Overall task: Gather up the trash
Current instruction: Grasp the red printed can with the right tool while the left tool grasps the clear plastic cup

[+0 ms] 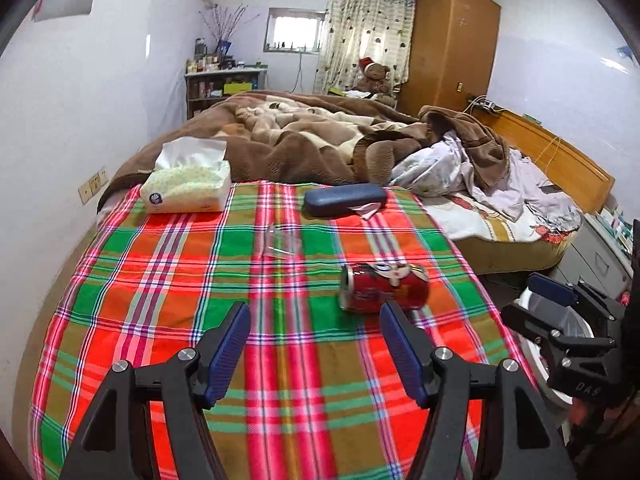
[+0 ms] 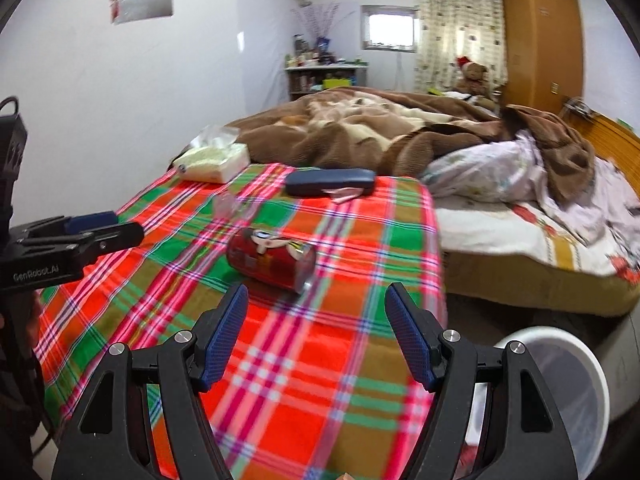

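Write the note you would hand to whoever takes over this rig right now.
Left gripper: jaws open, empty, above the plaid cloth, short of the can.
Right gripper: jaws open, empty, pointed at the can.
Red soda can: lying on its side on the cloth, untouched.
Clear plastic wrapper: flat on the cloth, beyond the can.
Small pink scrap: against the blue glasses case.
White bin: beside the bed, at the right; contents hard to make out.
Done: nothing clearly collected. Left: can, wrapper, scrap.
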Demonstrator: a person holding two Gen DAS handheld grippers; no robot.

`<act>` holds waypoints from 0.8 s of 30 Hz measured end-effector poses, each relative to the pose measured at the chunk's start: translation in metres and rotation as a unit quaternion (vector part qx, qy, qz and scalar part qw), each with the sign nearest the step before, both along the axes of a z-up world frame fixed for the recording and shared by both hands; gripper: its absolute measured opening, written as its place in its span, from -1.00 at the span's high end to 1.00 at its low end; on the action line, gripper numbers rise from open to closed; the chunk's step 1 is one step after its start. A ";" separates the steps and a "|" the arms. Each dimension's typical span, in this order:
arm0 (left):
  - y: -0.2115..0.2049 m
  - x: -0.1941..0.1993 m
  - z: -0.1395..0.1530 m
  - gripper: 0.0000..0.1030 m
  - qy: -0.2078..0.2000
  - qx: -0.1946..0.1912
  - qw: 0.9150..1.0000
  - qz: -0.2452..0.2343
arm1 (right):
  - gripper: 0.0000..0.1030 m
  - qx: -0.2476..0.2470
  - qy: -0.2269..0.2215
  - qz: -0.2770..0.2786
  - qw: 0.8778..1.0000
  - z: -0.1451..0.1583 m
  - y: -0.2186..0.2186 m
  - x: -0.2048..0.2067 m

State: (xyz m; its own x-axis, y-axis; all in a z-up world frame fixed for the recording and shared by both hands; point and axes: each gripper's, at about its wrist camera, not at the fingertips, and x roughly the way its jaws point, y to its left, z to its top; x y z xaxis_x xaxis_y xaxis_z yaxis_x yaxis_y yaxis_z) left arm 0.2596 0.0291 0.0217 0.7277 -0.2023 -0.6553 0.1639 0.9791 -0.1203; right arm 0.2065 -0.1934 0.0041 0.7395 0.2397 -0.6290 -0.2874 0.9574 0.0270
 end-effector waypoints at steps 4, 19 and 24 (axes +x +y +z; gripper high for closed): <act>0.009 0.023 -0.009 -0.30 0.011 0.012 1.000 0.005 | -0.41 -0.009 0.005 0.024 1.000 -0.005 0.014 0.018; 0.027 0.102 -0.036 -0.30 0.045 -0.001 0.999 0.013 | -0.40 -0.025 0.038 0.130 0.990 -0.024 0.054 0.067; 0.027 0.123 -0.046 -0.30 0.055 -0.012 0.998 0.006 | -0.40 -0.058 0.055 0.149 0.986 -0.036 0.063 0.072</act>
